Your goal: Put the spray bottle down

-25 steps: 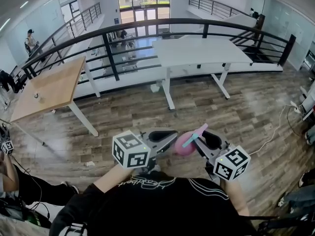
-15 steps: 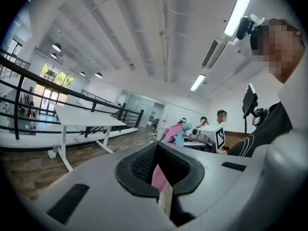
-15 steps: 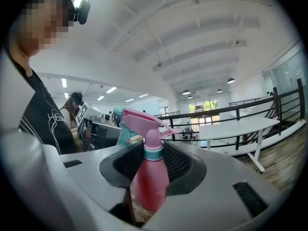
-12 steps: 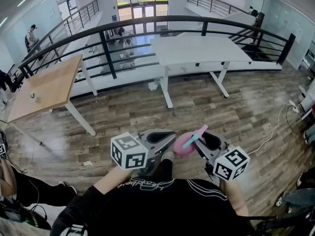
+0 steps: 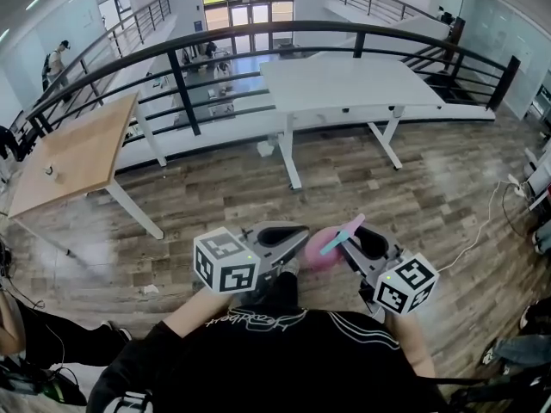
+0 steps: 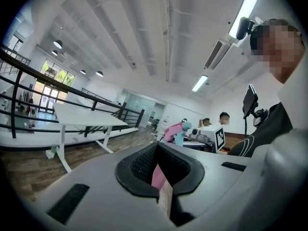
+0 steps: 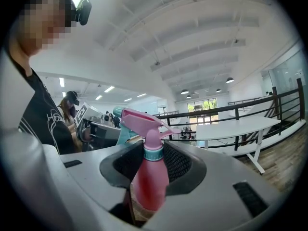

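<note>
Spray bottle (image 5: 317, 256), pink with a teal collar, sits in the right tongs (image 5: 343, 243); the two pads are clenched on its body, and the neck and head rise above them; it hangs over the wooden floor (image 5: 405, 188), close before the person's chest, well apart from the white table (image 5: 344, 84); the left tongs (image 5: 294, 237), just beside the bottle, have their tips together and carry nothing; only a thin pink strip shows through the slit.
</note>
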A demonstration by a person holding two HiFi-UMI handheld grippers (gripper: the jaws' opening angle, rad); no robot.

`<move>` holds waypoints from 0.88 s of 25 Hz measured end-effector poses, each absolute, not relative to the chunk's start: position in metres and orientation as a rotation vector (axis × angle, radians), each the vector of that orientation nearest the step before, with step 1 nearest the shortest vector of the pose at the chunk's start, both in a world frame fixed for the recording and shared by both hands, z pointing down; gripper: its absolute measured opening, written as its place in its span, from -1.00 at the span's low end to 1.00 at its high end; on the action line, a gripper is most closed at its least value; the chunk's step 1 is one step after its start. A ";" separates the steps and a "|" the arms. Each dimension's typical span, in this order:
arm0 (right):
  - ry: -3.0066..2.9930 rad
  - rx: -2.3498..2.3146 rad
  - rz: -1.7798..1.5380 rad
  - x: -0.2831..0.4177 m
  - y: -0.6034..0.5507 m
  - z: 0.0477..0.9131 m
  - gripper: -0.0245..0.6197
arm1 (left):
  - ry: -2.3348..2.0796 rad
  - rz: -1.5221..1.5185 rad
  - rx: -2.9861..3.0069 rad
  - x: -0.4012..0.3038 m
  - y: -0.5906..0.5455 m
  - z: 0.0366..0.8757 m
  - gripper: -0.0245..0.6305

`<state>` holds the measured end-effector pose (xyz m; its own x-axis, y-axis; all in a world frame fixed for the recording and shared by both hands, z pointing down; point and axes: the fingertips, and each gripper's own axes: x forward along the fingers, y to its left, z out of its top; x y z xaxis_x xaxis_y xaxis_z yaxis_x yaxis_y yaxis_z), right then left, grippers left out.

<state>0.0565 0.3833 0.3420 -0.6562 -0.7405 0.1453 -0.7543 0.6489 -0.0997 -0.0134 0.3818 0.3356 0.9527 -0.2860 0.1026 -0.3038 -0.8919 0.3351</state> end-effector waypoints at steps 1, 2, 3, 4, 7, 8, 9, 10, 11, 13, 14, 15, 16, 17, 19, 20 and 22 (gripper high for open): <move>-2.769 1.261 0.232 0.058 0.375 0.343 -0.52 | -0.428 0.074 2.752 -0.012 0.374 0.337 -0.90; -2.770 1.263 0.234 0.060 0.367 0.344 -0.52 | -0.426 0.075 2.751 -0.010 0.366 0.339 -0.90; -2.770 1.265 0.235 0.061 0.357 0.344 -0.52 | -0.425 0.075 2.749 -0.009 0.357 0.340 -0.90; -2.769 1.267 0.238 0.063 0.347 0.345 -0.52 | -0.424 0.075 2.745 -0.008 0.346 0.341 -0.90; -2.756 1.275 0.257 0.068 0.312 0.349 -0.52 | -0.418 0.077 2.730 -0.004 0.310 0.345 -0.90; -2.753 1.280 0.263 0.069 0.299 0.348 -0.52 | -0.413 0.078 2.726 -0.002 0.296 0.344 -0.90; -2.749 1.285 0.268 0.070 0.286 0.347 -0.52 | -0.406 0.080 2.723 -0.001 0.282 0.343 -0.90; -2.744 1.291 0.273 0.071 0.273 0.346 -0.52 | -0.399 0.082 2.721 0.000 0.267 0.342 -0.90; -2.739 1.297 0.280 0.072 0.258 0.344 -0.52 | -0.393 0.084 2.719 0.002 0.252 0.340 -0.90; -2.728 1.311 0.295 0.077 0.228 0.342 -0.52 | -0.382 0.087 2.714 0.006 0.218 0.336 -0.90; -2.723 1.318 0.304 0.079 0.211 0.341 -0.52 | -0.378 0.090 2.713 0.008 0.200 0.335 -0.90; -2.719 1.325 0.312 0.082 0.193 0.340 -0.52 | -0.374 0.094 2.713 0.010 0.182 0.334 -0.90; -2.716 1.329 0.319 0.083 0.175 0.340 -0.52 | -0.372 0.099 2.714 0.012 0.163 0.332 -0.90; -2.713 1.332 0.327 0.084 0.158 0.339 -0.52 | -0.371 0.104 2.716 0.013 0.144 0.330 -0.90; -2.708 1.337 0.337 0.086 0.122 0.336 -0.52 | -0.370 0.113 2.716 0.015 0.108 0.327 -0.90; -2.708 1.340 0.340 0.087 0.105 0.335 -0.52 | -0.370 0.117 2.713 0.015 0.090 0.327 -0.90; -2.711 1.344 0.346 0.089 0.070 0.333 -0.52 | -0.371 0.128 2.705 0.017 0.056 0.327 -0.90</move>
<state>0.0886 0.0704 0.3325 -0.6067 -0.7731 0.1851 -0.7948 0.5855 -0.1594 0.0167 0.0556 0.3269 0.9604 -0.2393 0.1425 -0.2763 -0.8826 0.3804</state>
